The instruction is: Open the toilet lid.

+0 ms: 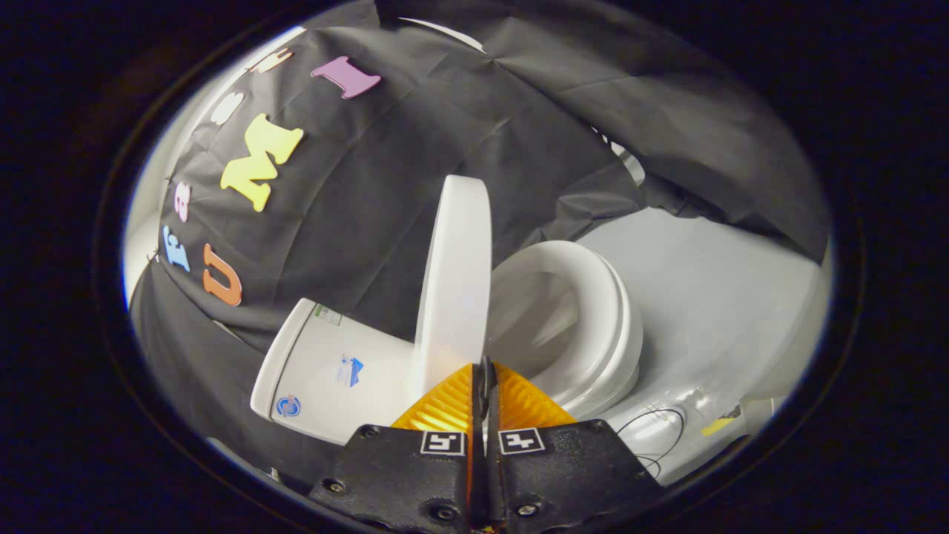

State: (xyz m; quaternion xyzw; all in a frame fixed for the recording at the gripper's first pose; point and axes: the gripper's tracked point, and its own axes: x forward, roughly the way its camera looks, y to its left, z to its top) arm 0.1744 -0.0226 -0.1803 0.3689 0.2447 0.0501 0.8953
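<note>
Lid standing near upright, edge-on just ahead of the closed fingertips.

Left to right: the white ceramic cistern (326, 367) is lying left of the fingers, against the black cloth wall (385, 200); the white oval plastic toilet lid (454, 274) is rising straight up from just beyond the gripper (483, 368), long axis running away from the tips toward the wall; the white ring-shaped toilet seat (593, 326) is sitting right of the lid on the bowl, over pale grey floor (712, 282). The fingers are pressing together with nothing between them. The lid is looking already raised; whether it is touching the fingertips cannot be told.
</note>
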